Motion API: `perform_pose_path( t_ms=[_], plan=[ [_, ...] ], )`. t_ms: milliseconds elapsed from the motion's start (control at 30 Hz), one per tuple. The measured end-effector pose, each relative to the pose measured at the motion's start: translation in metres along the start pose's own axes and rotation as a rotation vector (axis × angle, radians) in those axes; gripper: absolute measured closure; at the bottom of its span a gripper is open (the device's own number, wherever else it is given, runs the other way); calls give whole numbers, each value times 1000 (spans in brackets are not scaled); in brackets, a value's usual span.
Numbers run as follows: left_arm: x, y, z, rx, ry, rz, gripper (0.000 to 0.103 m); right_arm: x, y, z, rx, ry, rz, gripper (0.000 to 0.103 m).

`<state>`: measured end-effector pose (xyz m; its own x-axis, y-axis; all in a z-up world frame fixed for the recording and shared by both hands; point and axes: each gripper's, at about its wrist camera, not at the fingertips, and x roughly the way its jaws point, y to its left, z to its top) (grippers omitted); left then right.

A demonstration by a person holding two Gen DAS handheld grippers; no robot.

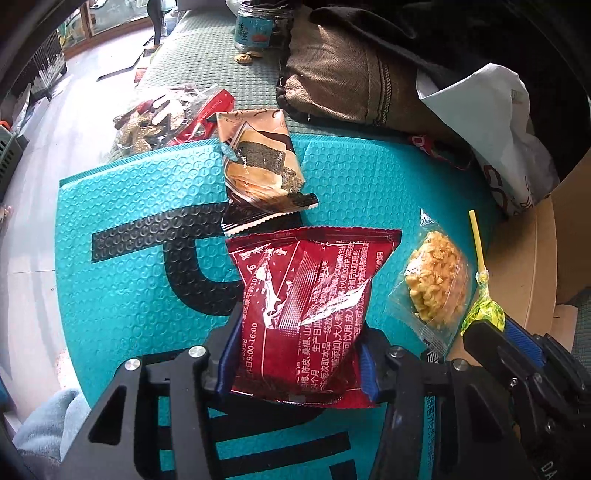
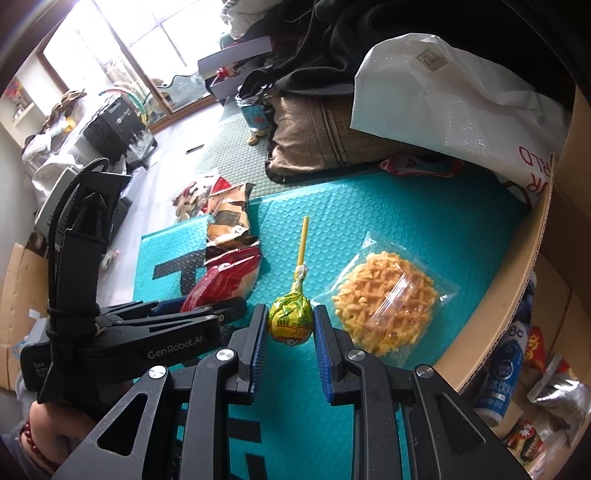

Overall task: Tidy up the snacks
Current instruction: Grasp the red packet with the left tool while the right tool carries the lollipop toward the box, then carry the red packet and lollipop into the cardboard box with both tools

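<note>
My left gripper (image 1: 301, 332) is shut on a red snack packet (image 1: 314, 280), its blue pads pressing both sides of the packet's lower half over the teal bubble mailer (image 1: 129, 221). My right gripper (image 2: 290, 314) is shut on the green-yellow head of a lollipop (image 2: 290, 319), whose yellow stick points away across the mailer (image 2: 369, 206). In the left wrist view the lollipop (image 1: 484, 314) and the right gripper's fingers (image 1: 491, 339) show at lower right. The right wrist view shows the left gripper (image 2: 225, 308) at left with the red packet (image 2: 221, 284).
A seaweed snack packet (image 1: 258, 162) lies beyond the red one. A clear packet of yellow puffed cake (image 2: 384, 310) lies beside the lollipop. A cardboard box (image 2: 517, 280) with cans and packets stands at right. A brown cushion (image 1: 351, 74), a white bag (image 1: 509, 122) and a jar (image 1: 258, 26) lie behind.
</note>
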<state>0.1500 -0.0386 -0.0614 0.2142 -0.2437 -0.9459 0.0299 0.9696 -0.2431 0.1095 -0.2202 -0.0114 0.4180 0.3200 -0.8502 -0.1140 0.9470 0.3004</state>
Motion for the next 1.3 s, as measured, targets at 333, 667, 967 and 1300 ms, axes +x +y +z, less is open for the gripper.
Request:
perform_pose_path(
  t_ms=[333,667,967,1300],
  plan=[
    [-33,2,-34,-15,-18,-19,52,-10,13,-26,-6,17,48,79],
    [-59,-23,-68,17,-56,-37,52,-31,14,-58,1,25,52,79],
    [-68,-54,-97,74,-55,-76,52,-62,-2,-88,38,17,16,79],
    [-80,-100,-119,181,-63,-117,52,-102,-27,-114,91,-17,-32,79]
  ],
)
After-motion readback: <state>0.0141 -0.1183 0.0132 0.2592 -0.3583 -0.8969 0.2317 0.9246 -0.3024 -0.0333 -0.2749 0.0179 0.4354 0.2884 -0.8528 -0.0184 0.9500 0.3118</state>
